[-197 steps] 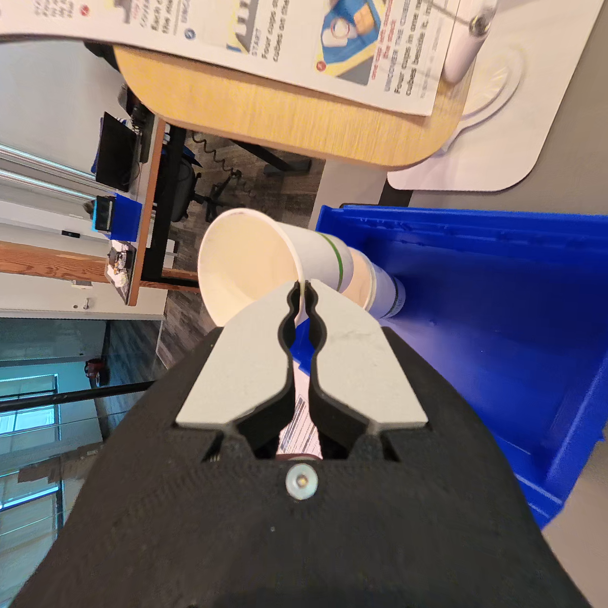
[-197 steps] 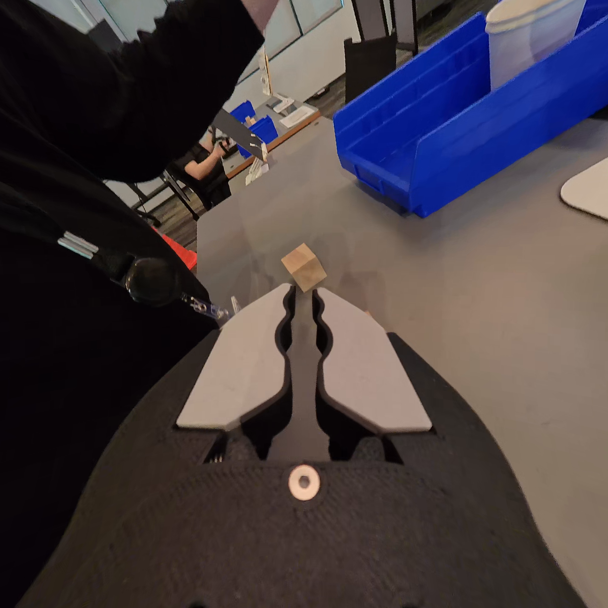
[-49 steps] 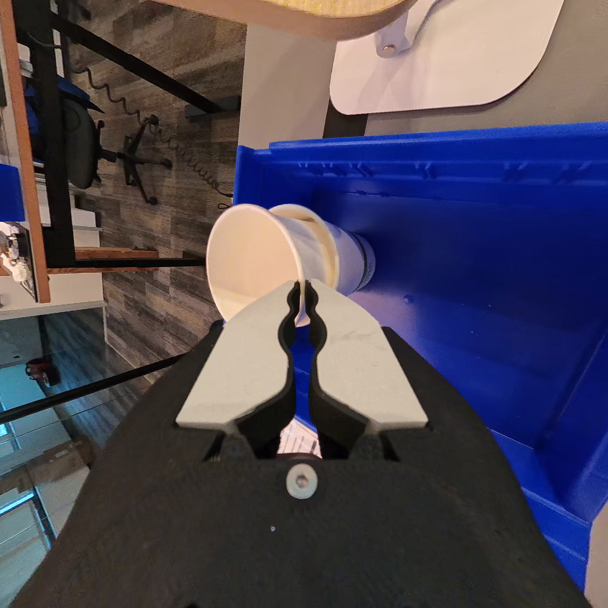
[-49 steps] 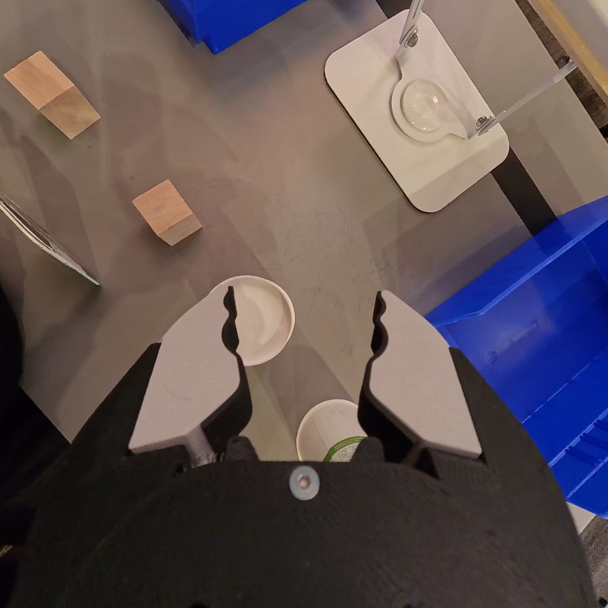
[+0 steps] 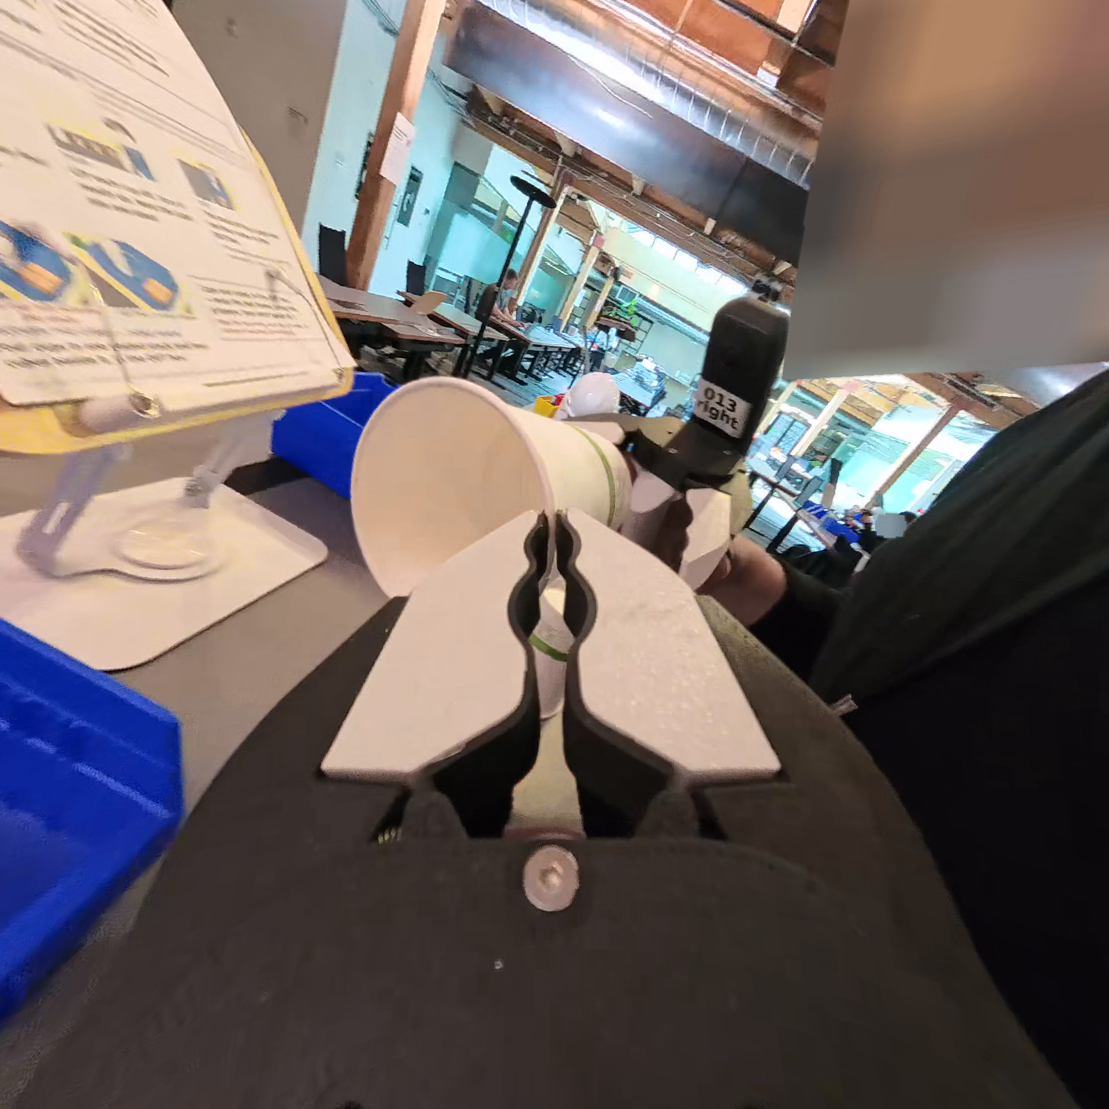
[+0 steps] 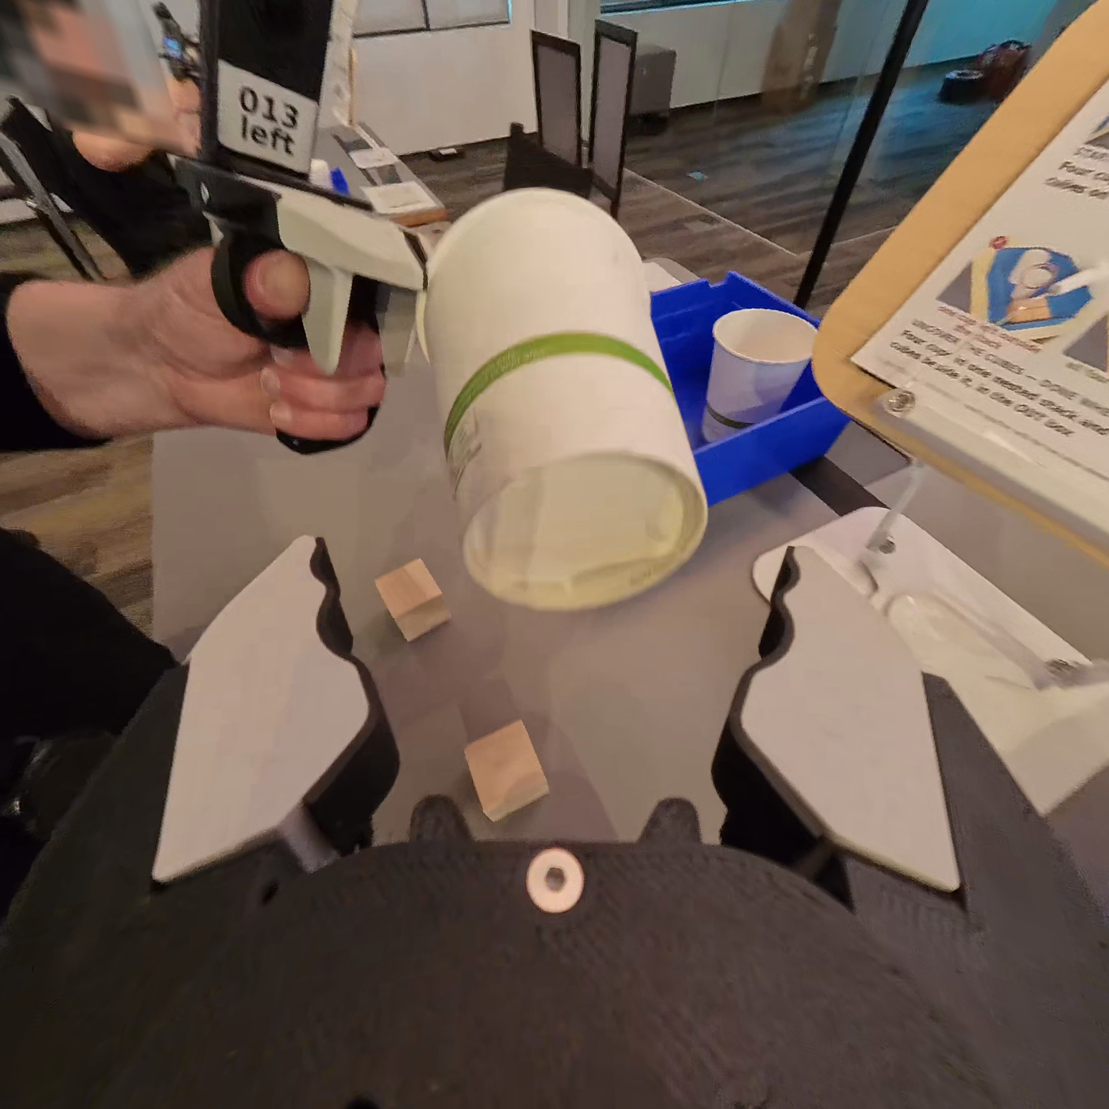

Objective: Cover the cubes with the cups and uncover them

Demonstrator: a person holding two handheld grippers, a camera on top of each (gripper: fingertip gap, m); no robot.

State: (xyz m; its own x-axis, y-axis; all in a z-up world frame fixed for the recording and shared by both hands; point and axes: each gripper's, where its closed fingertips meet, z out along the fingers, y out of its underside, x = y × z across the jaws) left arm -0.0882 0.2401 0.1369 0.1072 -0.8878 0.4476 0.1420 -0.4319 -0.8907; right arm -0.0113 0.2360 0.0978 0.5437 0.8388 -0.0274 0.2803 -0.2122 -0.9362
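Observation:
My left gripper [image 5: 551, 519] is shut on the rim of a white paper cup with a green band [image 5: 480, 480] and holds it on its side in the air. In the right wrist view this cup [image 6: 558, 408] hangs above the grey table with its base toward the camera, held by the left gripper [image 6: 414, 270]. My right gripper [image 6: 552, 546] is wide open and empty, just short of the cup's base. Two wooden cubes [image 6: 414, 597] [image 6: 506, 768] lie uncovered on the table below. Part of another cup [image 5: 549, 651] shows low between my left fingers.
A blue bin [image 6: 774, 450] at the back holds an upright cup [image 6: 756, 366]. A document stand [image 6: 990, 288] on a white base [image 6: 936, 630] stands to the right. In the left wrist view another blue bin [image 5: 78, 750] is at the near left. A person's hand [image 6: 150, 360] grips the left tool.
My left gripper has lifted one cup out of the blue bin and carried it over the table. My right gripper has turned up from the covered cubes, opened wider and now faces the cup's base.

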